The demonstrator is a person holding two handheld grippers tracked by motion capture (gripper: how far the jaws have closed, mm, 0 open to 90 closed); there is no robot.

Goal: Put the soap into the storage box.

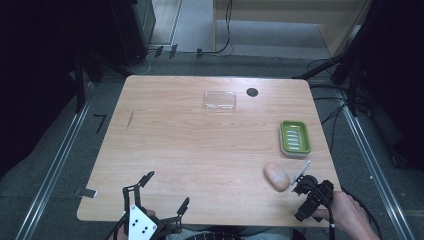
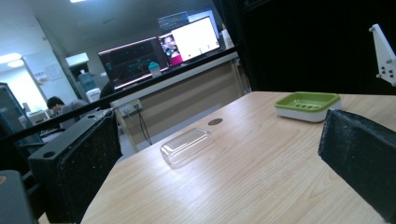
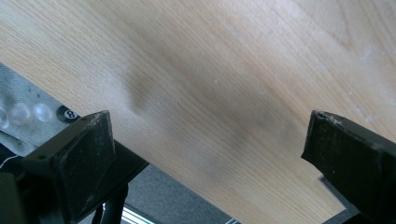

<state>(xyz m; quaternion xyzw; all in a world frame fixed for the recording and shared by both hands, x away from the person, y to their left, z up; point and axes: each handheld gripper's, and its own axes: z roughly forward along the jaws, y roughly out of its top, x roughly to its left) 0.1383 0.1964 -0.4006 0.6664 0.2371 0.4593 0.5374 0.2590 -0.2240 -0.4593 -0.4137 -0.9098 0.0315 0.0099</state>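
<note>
Soap (image 1: 276,176) lies near the table's (image 1: 200,150) front right corner, just left of and a little beyond the right claw (image 1: 305,181). Its long axis runs diagonally, from near-right to far-left. Green soap dish (image 1: 295,138) sits beyond it along the right edge, apart from the soap. Clear lid (image 1: 219,100) rests far centre, well away.

Right claw: spread wide, nothing between the jaws; in the right gripper view it looks down on bare table by the edge.

Left claw (image 1: 162,192): also spread, empty, at the front edge left of centre, well apart from the soap.

Right hand is clearly nearer. Likely next move: swing the right claw left and forward, jaws across the soap's short axis.
</note>
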